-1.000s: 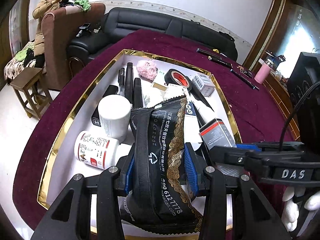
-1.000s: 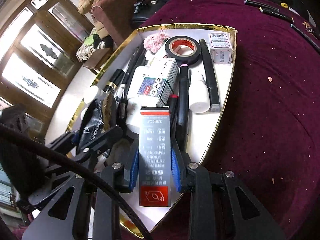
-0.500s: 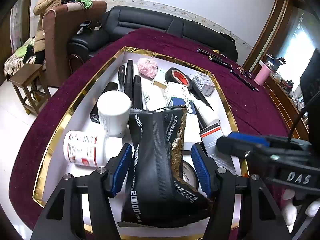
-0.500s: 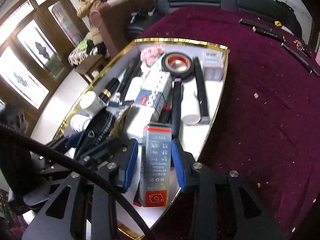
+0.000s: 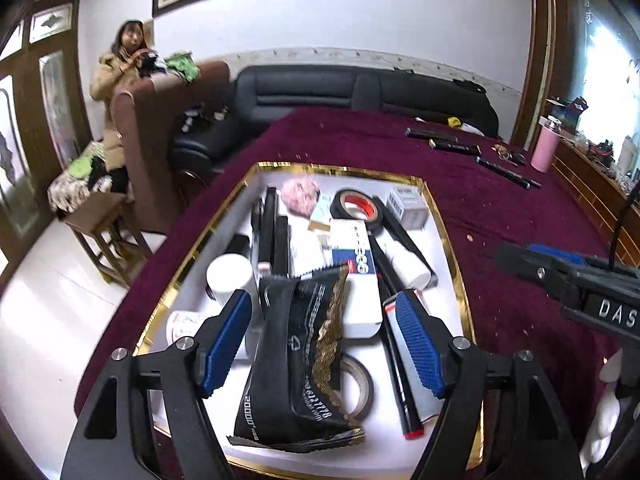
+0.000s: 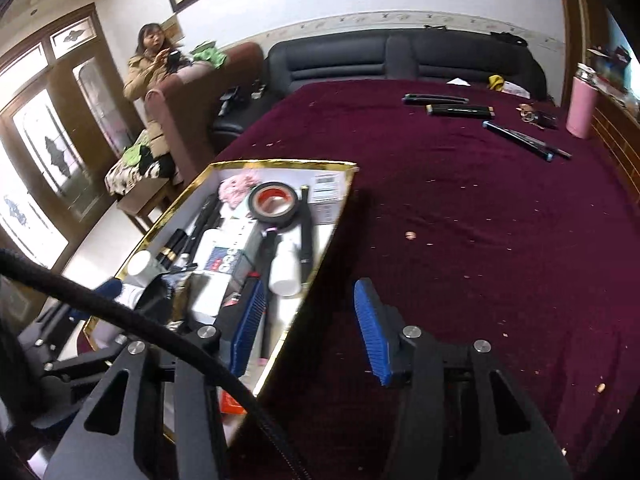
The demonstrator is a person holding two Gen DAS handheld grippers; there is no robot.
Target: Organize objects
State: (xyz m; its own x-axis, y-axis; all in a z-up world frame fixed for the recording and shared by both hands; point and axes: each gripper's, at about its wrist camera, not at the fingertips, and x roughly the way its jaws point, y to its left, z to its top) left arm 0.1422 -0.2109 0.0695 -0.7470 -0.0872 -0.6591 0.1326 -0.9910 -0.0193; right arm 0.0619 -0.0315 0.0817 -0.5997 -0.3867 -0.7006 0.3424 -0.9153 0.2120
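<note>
Both grippers hang empty over the crowded gold-rimmed tray (image 5: 448, 240) on the maroon tabletop (image 6: 460, 200). The left gripper (image 5: 324, 344), jaws spread wide, is tilted down over the black pouch (image 5: 304, 360) lying at the tray's near end, touching neither pad. The right gripper (image 6: 310, 328), also wide open, straddles the tray's right rim, angled toward the pens (image 6: 456, 110) lying far across the cloth. Those likely come next: best approached low, jaws square across one pen's barrel, closing at mid-length.
</note>
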